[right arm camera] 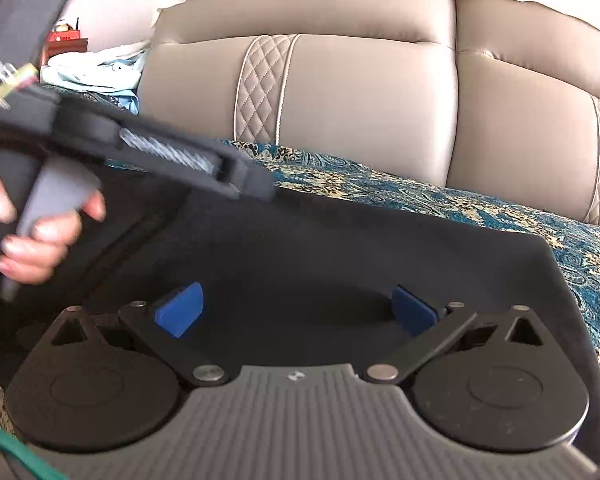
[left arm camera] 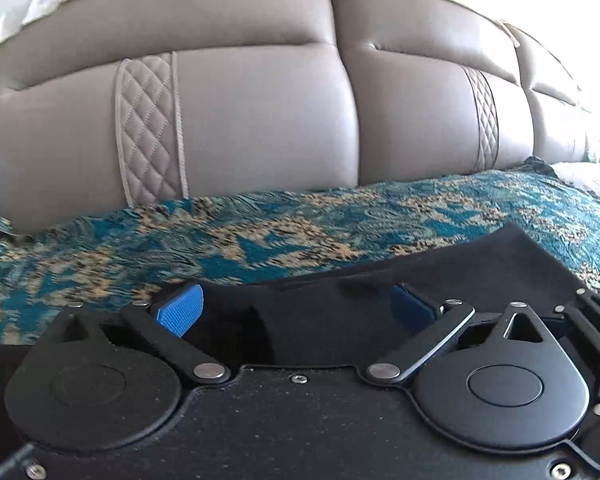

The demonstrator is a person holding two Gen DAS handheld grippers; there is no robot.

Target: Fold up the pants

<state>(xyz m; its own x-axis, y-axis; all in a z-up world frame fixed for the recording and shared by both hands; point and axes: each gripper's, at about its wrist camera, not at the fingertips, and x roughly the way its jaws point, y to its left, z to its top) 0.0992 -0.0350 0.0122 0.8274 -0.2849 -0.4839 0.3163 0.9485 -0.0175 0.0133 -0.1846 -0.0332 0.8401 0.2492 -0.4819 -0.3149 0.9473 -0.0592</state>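
Observation:
The black pants [right arm camera: 340, 248] lie flat on the teal patterned bedspread [right arm camera: 420, 196]. In the left wrist view the pants [left arm camera: 480, 256] lie under and between my open blue fingers [left arm camera: 180, 312], near their far edge. My left gripper [left arm camera: 296, 308] is open just above the cloth. My right gripper [right arm camera: 296, 308] is also open, its blue fingertips [right arm camera: 180, 308] spread wide over the middle of the pants. The left gripper's body, held by a hand [right arm camera: 40, 240], also shows at the left of the right wrist view. Neither gripper holds cloth.
A padded beige leather headboard [left arm camera: 260, 120] stands right behind the bedspread [left arm camera: 180, 248]. Light blue and white bedding [right arm camera: 96, 72] is piled at the far left of the bed, with a small red object [right arm camera: 66, 36] beyond it.

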